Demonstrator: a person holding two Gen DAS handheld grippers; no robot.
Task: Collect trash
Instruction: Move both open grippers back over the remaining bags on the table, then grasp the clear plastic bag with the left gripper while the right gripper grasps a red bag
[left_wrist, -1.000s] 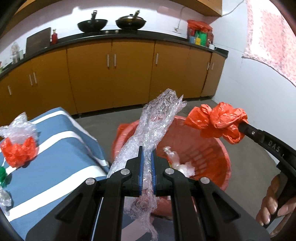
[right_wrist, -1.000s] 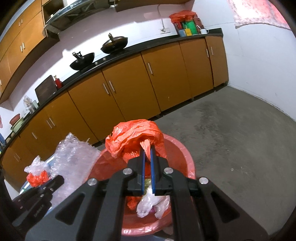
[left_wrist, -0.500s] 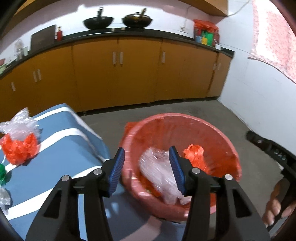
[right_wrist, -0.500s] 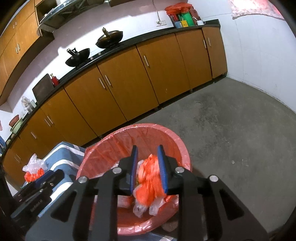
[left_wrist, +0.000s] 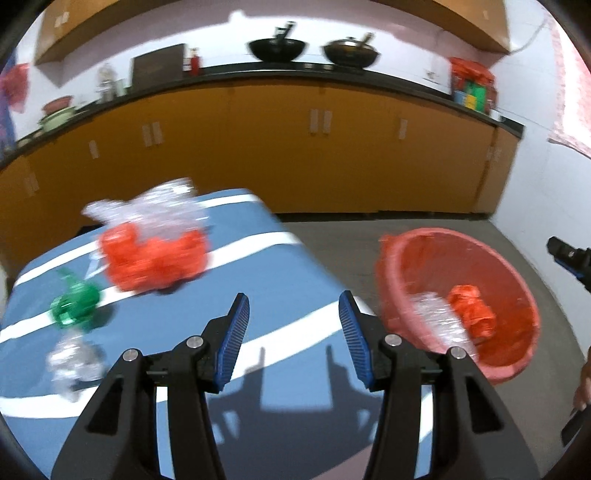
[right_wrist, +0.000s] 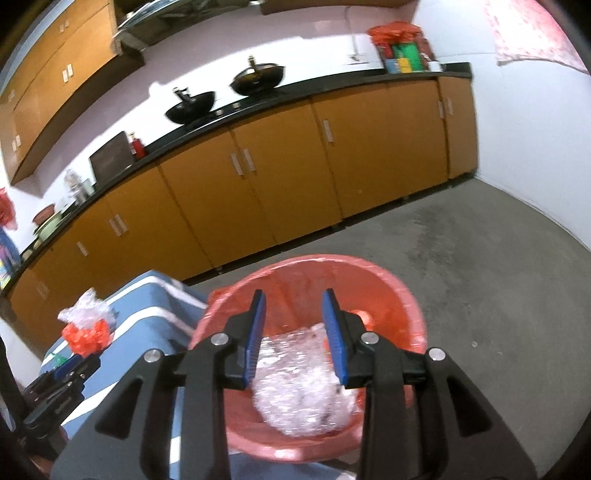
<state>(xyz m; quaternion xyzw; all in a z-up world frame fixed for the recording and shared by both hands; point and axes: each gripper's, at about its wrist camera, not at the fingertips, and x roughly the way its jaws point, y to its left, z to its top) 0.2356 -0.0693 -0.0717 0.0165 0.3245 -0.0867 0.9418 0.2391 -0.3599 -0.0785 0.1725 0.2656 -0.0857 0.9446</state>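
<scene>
Here the left gripper hung over the near part of the blue striped table with its jaws spread wide and nothing between them, while the right gripper hovered above the red tub, jaws also parted and empty. The tub sat on the floor just right of the table, and inside it lay a wad of clear bubble wrap and a crumpled orange bag. The trash not yet collected sat on the table, toward its far left: a bundle of orange plastic with clear wrap bunched on top of it, a green plastic piece just nearer and to the left, and a small crumple of clear film nearer again, by the left edge. The left view was blurred, so finer detail of these could not be made out. All of it looked very light and soft, likely to crush and spring back rather than break, and thin film can slide out of flat pads. A good hold would probably be a pinch on the thick, gathered middle of the orange bundle, taking several folds at once, rather than a loose edge that could tear or slip away
</scene>
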